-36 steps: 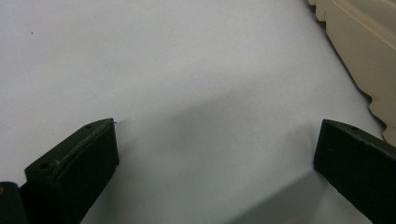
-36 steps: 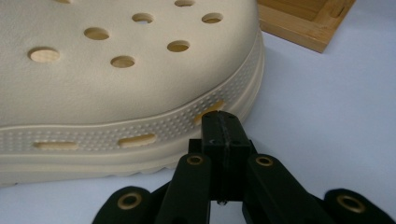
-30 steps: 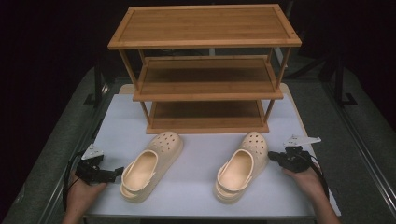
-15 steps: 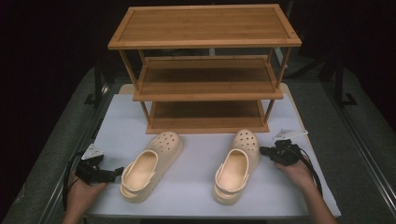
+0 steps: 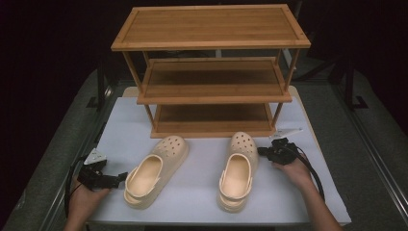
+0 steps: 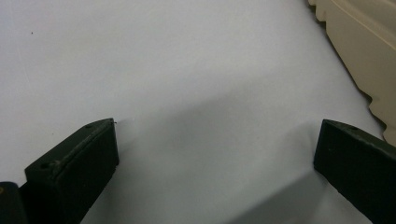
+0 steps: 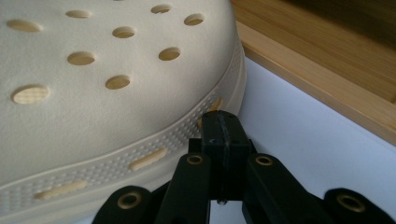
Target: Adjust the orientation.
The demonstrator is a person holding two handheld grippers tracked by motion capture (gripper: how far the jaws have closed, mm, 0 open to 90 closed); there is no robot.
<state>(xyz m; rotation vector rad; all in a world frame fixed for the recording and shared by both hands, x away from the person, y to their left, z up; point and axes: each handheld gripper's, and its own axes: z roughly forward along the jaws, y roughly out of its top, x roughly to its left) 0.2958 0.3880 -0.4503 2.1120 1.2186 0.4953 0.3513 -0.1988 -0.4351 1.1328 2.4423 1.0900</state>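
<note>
Right clog (image 5: 237,172) lies on the white counter (image 5: 202,192), toe toward the bamboo shoe rack (image 5: 211,72), directly in front of the right gripper (image 5: 262,151). Jaws on that gripper are clenched together w/ nothing between them, tips touching or all but touching the clog's outer sidewall near the toe; can't tell from the right gripper view (image 7: 224,133) if there's a sliver of gap. From those jaws, the perforated toe cap (image 7: 93,70) rises up and to the left, and the rack's bottom board (image 7: 327,79) runs off to the right, w/ a strip of counter between.

Left clog (image 5: 155,169) sits angled, just beyond the tips of the left gripper (image 5: 120,176), near but apart. Left gripper's jaws (image 6: 215,154) are released, spread wide, bare counter between them; the clog's scalloped sole edge (image 6: 364,56) shows past the right-hand jaw, up and to the side. Both clogs are well apart from each other, approx. level in front of the rack.
</note>
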